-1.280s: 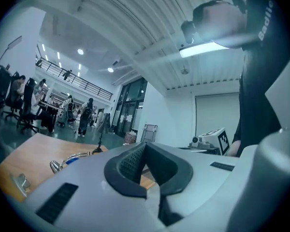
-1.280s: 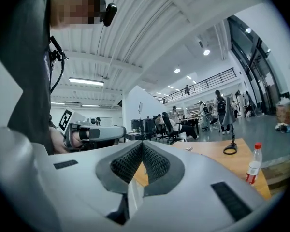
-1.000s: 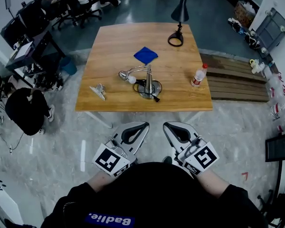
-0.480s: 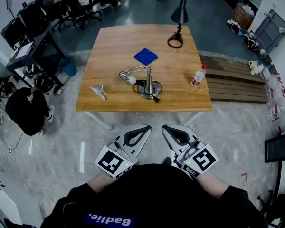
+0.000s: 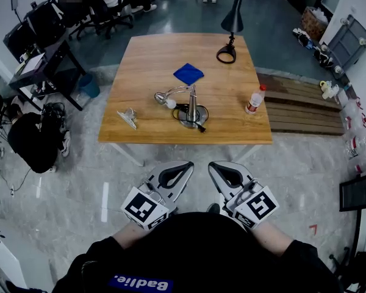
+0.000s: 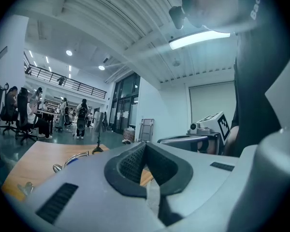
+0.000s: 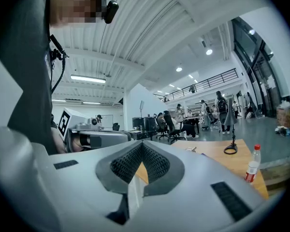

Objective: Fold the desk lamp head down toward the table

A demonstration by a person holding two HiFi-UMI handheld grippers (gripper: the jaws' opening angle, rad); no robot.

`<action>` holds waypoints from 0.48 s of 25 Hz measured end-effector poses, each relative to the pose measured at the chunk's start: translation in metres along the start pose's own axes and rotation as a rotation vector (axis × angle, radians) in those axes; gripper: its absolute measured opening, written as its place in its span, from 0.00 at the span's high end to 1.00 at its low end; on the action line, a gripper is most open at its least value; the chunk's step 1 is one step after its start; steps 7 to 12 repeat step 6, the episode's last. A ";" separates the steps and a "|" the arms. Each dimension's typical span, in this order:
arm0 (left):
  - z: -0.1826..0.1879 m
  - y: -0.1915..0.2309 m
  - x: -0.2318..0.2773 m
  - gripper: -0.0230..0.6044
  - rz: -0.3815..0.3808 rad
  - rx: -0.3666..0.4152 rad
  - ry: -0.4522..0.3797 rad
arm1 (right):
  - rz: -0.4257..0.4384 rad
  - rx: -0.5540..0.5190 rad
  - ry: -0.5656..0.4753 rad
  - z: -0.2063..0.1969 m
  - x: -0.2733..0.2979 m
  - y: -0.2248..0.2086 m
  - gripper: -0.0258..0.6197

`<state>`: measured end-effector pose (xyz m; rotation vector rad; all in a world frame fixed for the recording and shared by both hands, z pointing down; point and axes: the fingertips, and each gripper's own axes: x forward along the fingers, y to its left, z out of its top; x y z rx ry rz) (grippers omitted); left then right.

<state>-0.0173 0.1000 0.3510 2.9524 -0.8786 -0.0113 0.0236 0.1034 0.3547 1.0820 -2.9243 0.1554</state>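
A silver desk lamp (image 5: 187, 105) stands near the front of the wooden table (image 5: 140, 60), its round base by a black cord and its curved neck bending left to a small head (image 5: 160, 96). A black desk lamp (image 5: 232, 18) with a cone shade stands upright at the table's back right on a ring base (image 5: 226, 54). My left gripper (image 5: 188, 164) and right gripper (image 5: 213, 165) are held side by side close to my body, well short of the table, both shut and empty. In the left gripper view the silver lamp (image 6: 70, 158) shows beyond the shut jaws.
A blue cloth (image 5: 188, 73) lies mid-table, a small metal clip (image 5: 128, 118) at the front left, and a water bottle (image 5: 254, 99) at the right edge. Office chairs, seated people and a dark cart stand behind and left. Wooden boards lie on the floor at right.
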 end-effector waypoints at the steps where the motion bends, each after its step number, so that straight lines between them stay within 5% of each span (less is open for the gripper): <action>1: 0.000 0.000 0.000 0.95 -0.001 -0.003 0.000 | 0.001 0.000 0.000 0.000 0.001 0.000 0.95; 12: 0.000 0.004 -0.002 0.95 0.010 -0.008 0.006 | 0.005 0.002 0.004 0.000 0.004 0.002 0.95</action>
